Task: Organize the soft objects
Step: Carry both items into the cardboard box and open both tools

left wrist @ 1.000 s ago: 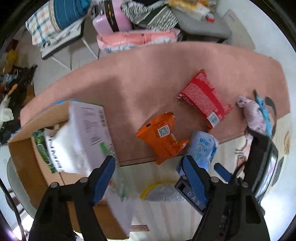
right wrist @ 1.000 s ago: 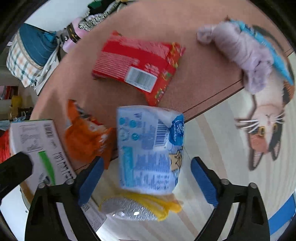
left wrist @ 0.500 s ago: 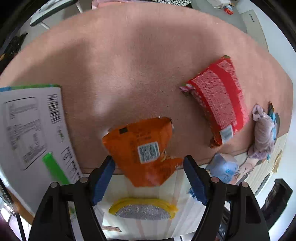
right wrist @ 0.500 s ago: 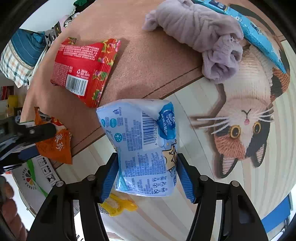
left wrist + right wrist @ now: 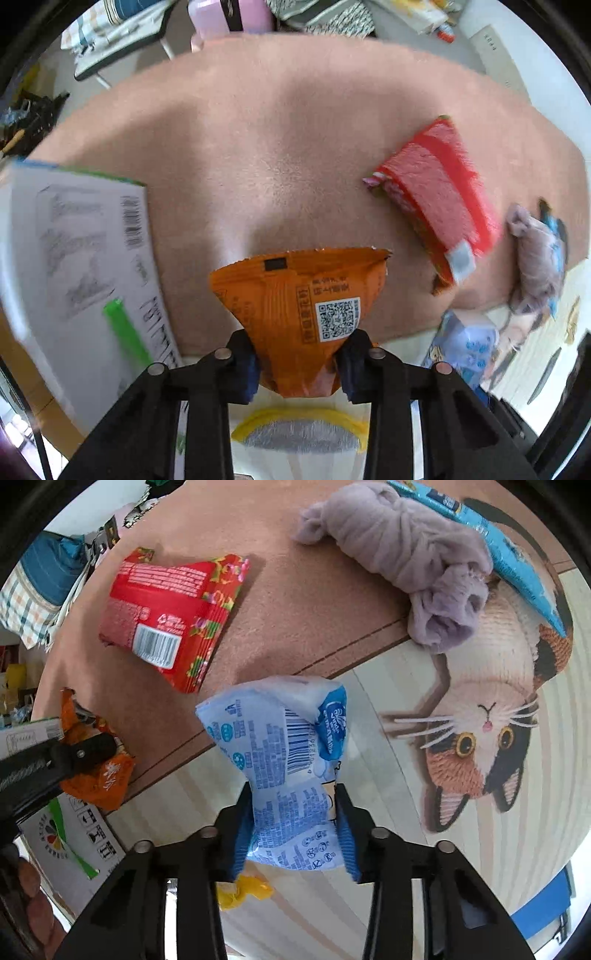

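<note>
Pink carpet (image 5: 258, 140) covers most of what is seen, with a striped mat bearing a cat picture (image 5: 476, 738) overlapping its near edge; household clutter is glimpsed beyond the carpet at 12 o'clock.

An orange snack bag (image 5: 303, 314) is pinched at its narrow lower end by the left gripper (image 5: 297, 363), the blue pads pressed into both sides so that the bag fans out above them. A pale blue tissue pack (image 5: 291, 775) is squeezed at its waist by the right gripper (image 5: 295, 830), and the pack is visibly cinched between the pads.

In the left wrist view, a cardboard box (image 5: 74, 280) with a printed white flap is seen at 9 o'clock. A red snack packet (image 5: 436, 210) lies flat on the carpet at 2 o'clock, and a lilac cloth bundle (image 5: 406, 557) is seen in the right wrist view at 1 o'clock, with a blue packet (image 5: 517, 561) just beside it. A yellow-rimmed silver pouch (image 5: 301, 432) lies on the mat below the left gripper.

Several risks are judged likely. The orange bag is held only by its tapered end, so it could slip free or swing if moved fast. The tissue pack, being compressed, could squirm out sideways or be creased. Both grippers are close together beside the box, so a collision between them, or a snag on the raised flap, could be caused by a hurried move.
</note>
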`<state>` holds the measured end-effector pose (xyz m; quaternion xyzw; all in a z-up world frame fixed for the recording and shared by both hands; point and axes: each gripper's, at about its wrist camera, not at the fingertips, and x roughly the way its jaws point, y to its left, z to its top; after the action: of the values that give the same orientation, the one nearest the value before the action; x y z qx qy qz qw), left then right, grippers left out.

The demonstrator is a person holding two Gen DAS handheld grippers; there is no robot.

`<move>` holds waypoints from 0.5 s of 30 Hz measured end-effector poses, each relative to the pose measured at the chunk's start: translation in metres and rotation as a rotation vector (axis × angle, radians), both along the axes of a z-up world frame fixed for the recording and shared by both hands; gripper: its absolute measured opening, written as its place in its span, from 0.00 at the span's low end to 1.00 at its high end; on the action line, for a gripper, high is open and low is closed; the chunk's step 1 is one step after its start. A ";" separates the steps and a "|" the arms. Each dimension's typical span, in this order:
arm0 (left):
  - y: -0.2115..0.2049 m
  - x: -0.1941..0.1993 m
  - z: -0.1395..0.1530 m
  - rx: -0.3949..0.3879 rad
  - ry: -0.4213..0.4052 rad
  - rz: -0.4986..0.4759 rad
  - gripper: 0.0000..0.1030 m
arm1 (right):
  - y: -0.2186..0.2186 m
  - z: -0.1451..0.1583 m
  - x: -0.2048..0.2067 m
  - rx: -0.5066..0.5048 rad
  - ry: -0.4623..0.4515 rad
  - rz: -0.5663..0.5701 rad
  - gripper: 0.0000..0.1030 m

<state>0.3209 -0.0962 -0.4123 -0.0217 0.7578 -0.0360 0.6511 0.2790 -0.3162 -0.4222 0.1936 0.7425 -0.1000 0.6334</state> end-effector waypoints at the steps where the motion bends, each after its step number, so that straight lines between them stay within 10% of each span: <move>1: 0.001 -0.007 0.010 -0.015 -0.020 -0.003 0.29 | 0.002 0.007 -0.002 -0.007 -0.010 0.009 0.39; 9: 0.060 -0.055 0.128 -0.141 -0.216 0.015 0.29 | 0.067 0.110 -0.023 0.065 -0.187 0.146 0.39; 15: 0.160 -0.069 0.165 -0.071 -0.259 0.069 0.29 | 0.171 0.165 -0.042 0.191 -0.253 0.298 0.39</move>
<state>0.2520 0.0642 -0.2470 -0.0659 0.6645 -0.0429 0.7431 0.2371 -0.1450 -0.2569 0.1517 0.6837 0.0908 0.7080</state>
